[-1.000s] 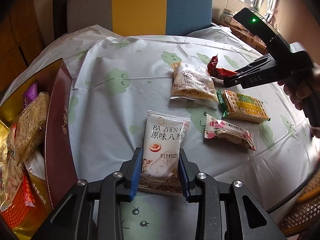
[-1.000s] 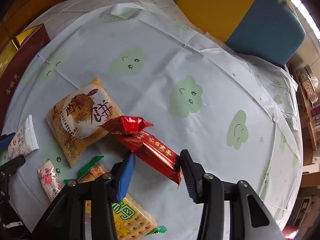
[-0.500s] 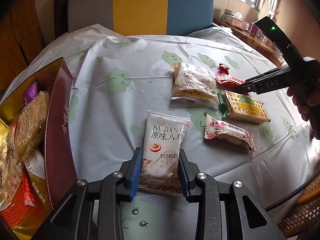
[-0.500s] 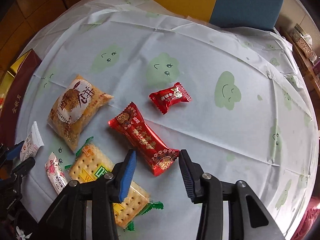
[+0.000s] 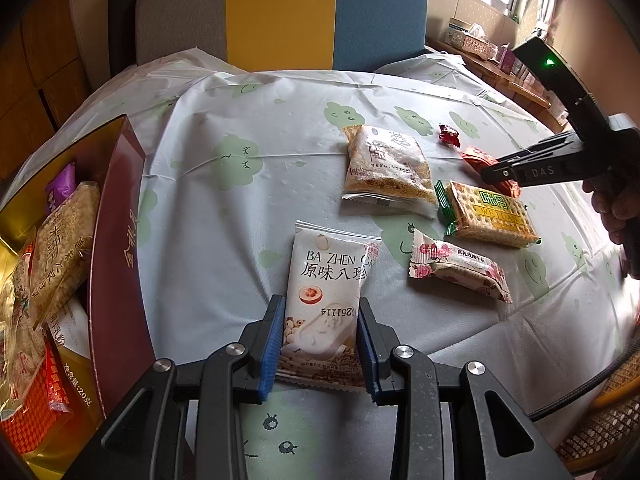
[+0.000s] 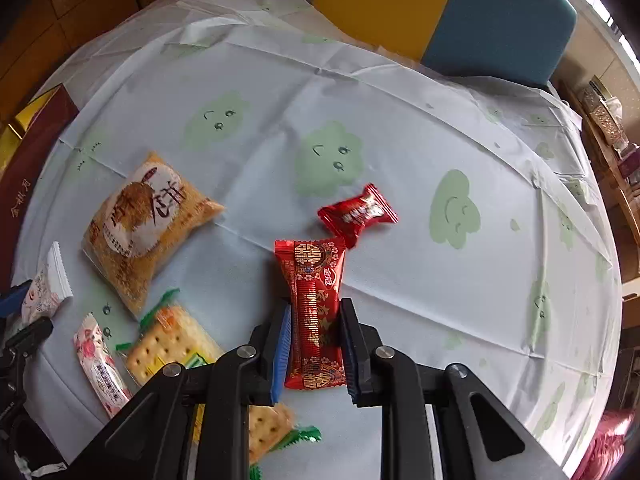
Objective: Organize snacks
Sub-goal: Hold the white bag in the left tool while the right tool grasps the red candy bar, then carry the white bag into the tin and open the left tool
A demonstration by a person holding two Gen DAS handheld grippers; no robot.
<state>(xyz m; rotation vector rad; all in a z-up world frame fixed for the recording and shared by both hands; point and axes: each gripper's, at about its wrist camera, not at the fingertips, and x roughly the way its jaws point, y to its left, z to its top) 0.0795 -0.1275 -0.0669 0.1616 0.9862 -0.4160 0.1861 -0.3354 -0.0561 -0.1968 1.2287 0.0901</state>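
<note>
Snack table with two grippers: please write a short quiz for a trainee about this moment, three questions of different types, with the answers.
1. True or false: the left gripper is shut on the white Ba Zhen packet.
2. Which snack is between the jaws of the right gripper?
A. the green cracker pack
B. the long red packet
C. the small red candy
3. Fill in: at the table's left edge stands an open dark red ____ with snacks inside.

Key: 1 true; 2 B, with the jaws closing on it; 3 box.
</note>
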